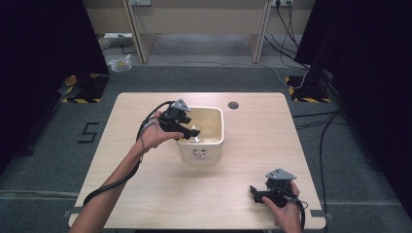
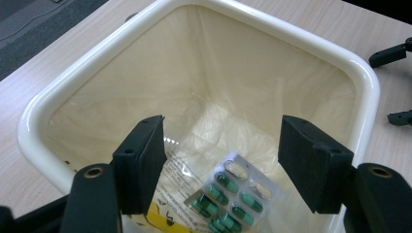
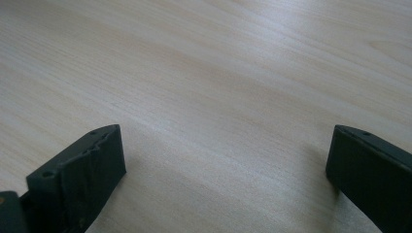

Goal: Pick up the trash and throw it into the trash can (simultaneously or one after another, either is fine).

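A cream plastic bin (image 1: 201,150) stands mid-table, lined with a thin clear bag (image 2: 252,82). At its bottom lies a silver blister pack of green capsules (image 2: 233,194) beside a clear wrapper with a yellow patch (image 2: 155,221). My left gripper (image 1: 190,131) hangs over the bin's left rim (image 2: 34,141), pointing down into it, jaws open with nothing between them (image 2: 221,165). My right gripper (image 1: 255,193) rests low near the table's front right, jaws wide open over bare wood (image 3: 226,165).
The light wooden table (image 1: 145,184) has a round cable hole (image 1: 233,105) behind the bin. Dark curtains flank both sides, with cables on the grey floor at the right and a wooden desk frame at the back.
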Demonstrator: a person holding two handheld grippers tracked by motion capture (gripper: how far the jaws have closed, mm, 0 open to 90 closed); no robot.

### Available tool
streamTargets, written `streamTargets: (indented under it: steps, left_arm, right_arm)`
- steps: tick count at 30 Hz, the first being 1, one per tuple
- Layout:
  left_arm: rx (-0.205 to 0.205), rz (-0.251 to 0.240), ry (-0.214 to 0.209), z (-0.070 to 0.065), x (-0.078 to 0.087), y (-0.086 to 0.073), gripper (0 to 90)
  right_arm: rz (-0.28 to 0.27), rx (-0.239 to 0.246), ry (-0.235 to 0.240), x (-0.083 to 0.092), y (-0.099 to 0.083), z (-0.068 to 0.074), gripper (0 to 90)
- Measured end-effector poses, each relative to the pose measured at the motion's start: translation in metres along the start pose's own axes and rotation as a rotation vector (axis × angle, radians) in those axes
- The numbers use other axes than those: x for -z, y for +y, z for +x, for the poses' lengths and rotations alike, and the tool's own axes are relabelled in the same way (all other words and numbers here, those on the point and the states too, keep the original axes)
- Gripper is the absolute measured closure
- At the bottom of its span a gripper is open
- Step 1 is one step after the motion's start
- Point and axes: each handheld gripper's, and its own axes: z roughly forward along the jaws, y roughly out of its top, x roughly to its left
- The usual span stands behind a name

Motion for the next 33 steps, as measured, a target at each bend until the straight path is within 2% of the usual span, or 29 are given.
streamTargets:
  steps: [15,33]
  left_arm:
    - [0.02,-0.053,0.004,-0.002,0.017,0.001,29.3]
    - [0.074,-0.124,0.034,0.0,0.042,-0.009,16.4]
  right_arm:
    - [0.0,-0.001,0.0,0.0,0.0,0.0,1.0]
    - [0.0,0.0,0.0,0.0,0.0,0.0,0.9]
